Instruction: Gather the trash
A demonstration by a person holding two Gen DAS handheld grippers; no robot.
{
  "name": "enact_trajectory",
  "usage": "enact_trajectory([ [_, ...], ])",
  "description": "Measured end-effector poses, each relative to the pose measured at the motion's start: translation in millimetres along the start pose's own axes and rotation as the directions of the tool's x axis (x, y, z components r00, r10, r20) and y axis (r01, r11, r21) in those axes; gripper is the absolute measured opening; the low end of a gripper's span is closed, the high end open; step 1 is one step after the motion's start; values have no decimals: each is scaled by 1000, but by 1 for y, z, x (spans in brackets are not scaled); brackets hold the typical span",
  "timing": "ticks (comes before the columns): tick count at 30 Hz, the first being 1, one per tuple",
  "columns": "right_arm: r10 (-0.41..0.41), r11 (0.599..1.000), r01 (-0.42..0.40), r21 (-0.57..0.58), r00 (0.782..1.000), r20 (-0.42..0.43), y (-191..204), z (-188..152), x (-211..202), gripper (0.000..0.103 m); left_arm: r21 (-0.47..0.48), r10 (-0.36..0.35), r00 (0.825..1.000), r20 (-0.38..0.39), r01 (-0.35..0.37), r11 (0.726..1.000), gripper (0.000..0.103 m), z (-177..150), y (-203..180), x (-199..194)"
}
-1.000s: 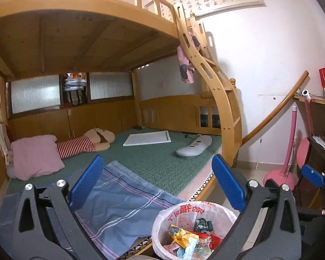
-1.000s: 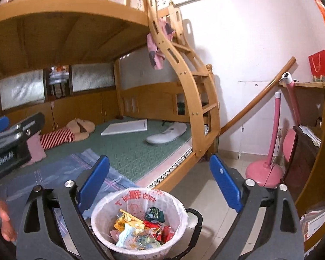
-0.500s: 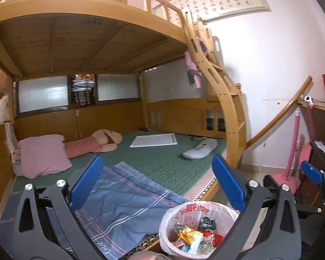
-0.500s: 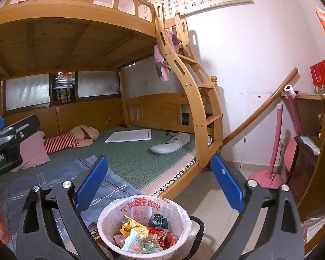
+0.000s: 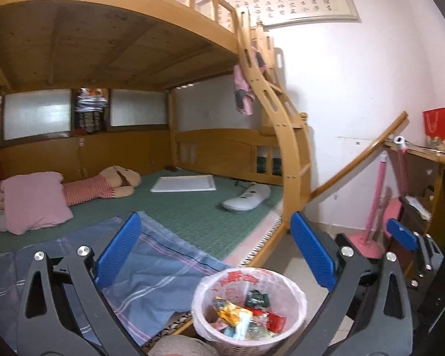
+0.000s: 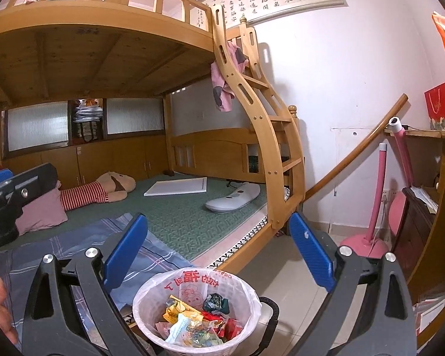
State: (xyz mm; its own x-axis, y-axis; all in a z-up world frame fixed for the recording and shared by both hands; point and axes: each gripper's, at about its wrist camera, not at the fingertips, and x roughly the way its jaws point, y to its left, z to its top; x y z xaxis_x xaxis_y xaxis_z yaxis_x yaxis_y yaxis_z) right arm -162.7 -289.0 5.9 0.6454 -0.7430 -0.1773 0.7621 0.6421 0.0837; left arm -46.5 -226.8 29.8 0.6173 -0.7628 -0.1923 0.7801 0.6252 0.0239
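Both cameras have tilted since the earlier frames, so the bunk bed (image 6: 109, 59) sits differently in view. A white-lined trash basket (image 6: 196, 311), filled with crumpled colourful wrappers (image 6: 192, 326), stands on the floor beside the bed edge, below both grippers. Left gripper (image 5: 215, 255) has its blue fingers (image 5: 118, 249) spread wide, holding nothing; right gripper (image 6: 218, 252) likewise. A blue striped blanket (image 5: 151, 270) drapes the mattress nearby.
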Motion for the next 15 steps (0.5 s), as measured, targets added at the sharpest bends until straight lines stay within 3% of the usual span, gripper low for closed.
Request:
enact_trajectory([
  [2, 0, 1000, 0, 0, 1000, 1, -1, 0, 0, 95, 21, -47, 999, 1, 47, 999, 100, -2, -4, -2],
  [7, -7, 1000, 7, 4, 1000, 7, -3, 1, 1, 96, 64, -43, 999, 34, 40, 997, 100, -3, -11, -7],
  [15, -26, 999, 25, 20, 999, 24, -8, 2, -3, 97, 54, -46, 998, -40, 48, 997, 100, -2, -8, 6],
])
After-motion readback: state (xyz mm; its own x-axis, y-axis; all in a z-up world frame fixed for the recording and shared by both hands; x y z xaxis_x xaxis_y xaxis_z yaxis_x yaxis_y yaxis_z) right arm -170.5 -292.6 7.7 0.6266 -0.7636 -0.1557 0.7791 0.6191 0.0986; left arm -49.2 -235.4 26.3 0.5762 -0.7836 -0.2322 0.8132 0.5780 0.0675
